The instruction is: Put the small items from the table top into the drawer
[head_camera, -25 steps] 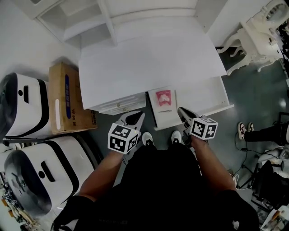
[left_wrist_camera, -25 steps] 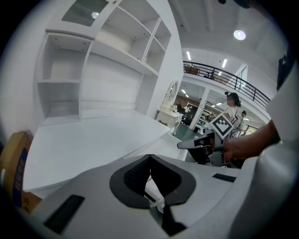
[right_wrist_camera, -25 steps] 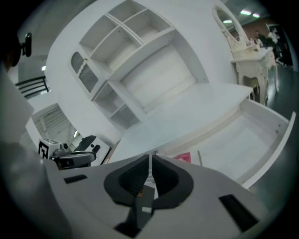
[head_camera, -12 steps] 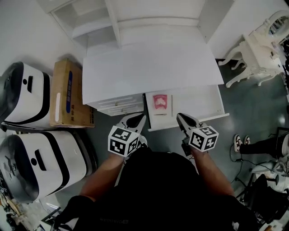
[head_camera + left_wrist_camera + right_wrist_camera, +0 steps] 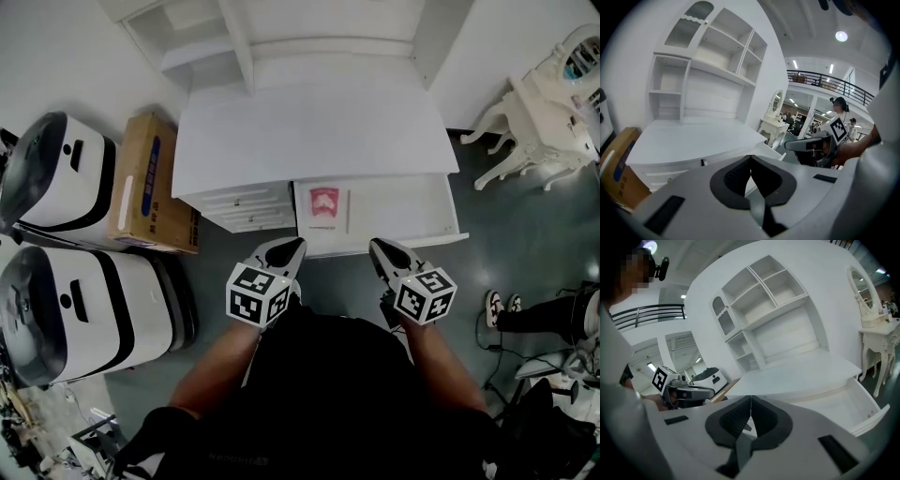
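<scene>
Both grippers hang close to the person's body. The left gripper has its fingers pressed together with nothing between them, and the right gripper is the same, its pads meeting along a thin line and holding nothing.

Just ahead of both sets of tips the drawer stands pulled out from under the desk. A flat pink-and-white packet lies on the drawer floor, ahead of the gap between the two grippers and nearer the left tips. The desk top beyond it looks bare from above, and no other small item can be made out there. The task looks close to done, with little left but perhaps shutting the drawer.

The packet seems thin and light, probably a little flexible, and possibly slick if it is wrapped. Lying flat, it gives the fingers no face to close on. If it needs moving, the best hold is likely across one short edge, tipped up against the drawer wall, with a gentle squeeze so it does not crease or shoot out.

The drawer looks light and stiff. Its front lip, the part nearest the tips, is the natural place for closed fingers to push, near the middle so it runs straight. A box stands well off to the left of the left fingers, clear of any such move
</scene>
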`<state>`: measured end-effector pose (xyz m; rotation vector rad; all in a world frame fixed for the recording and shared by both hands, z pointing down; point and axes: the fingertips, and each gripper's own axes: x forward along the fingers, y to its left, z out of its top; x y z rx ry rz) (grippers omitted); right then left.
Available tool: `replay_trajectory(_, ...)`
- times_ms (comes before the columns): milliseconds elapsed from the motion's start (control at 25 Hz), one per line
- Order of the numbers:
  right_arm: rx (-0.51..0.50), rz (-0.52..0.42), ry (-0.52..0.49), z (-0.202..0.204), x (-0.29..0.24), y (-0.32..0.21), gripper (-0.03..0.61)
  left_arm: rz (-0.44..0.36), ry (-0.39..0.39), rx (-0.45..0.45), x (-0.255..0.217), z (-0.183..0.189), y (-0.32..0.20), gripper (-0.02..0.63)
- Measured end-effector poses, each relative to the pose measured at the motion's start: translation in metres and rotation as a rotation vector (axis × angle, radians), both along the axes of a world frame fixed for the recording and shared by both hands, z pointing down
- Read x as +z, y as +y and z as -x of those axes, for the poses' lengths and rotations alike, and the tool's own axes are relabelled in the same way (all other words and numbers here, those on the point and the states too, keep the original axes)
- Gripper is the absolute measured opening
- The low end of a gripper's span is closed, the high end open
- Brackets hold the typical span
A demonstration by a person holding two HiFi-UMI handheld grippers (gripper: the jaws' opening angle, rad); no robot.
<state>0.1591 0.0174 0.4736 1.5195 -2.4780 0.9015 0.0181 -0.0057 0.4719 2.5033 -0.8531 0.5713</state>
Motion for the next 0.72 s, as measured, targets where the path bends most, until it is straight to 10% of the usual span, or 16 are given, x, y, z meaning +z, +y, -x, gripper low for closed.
replay_trajectory(720,-0.112,-0.013,-0.029,-0.015,0.002,0.100,0.028,-0.038,-0.037,-0.146,-0.015,0.005,0.110,0.011)
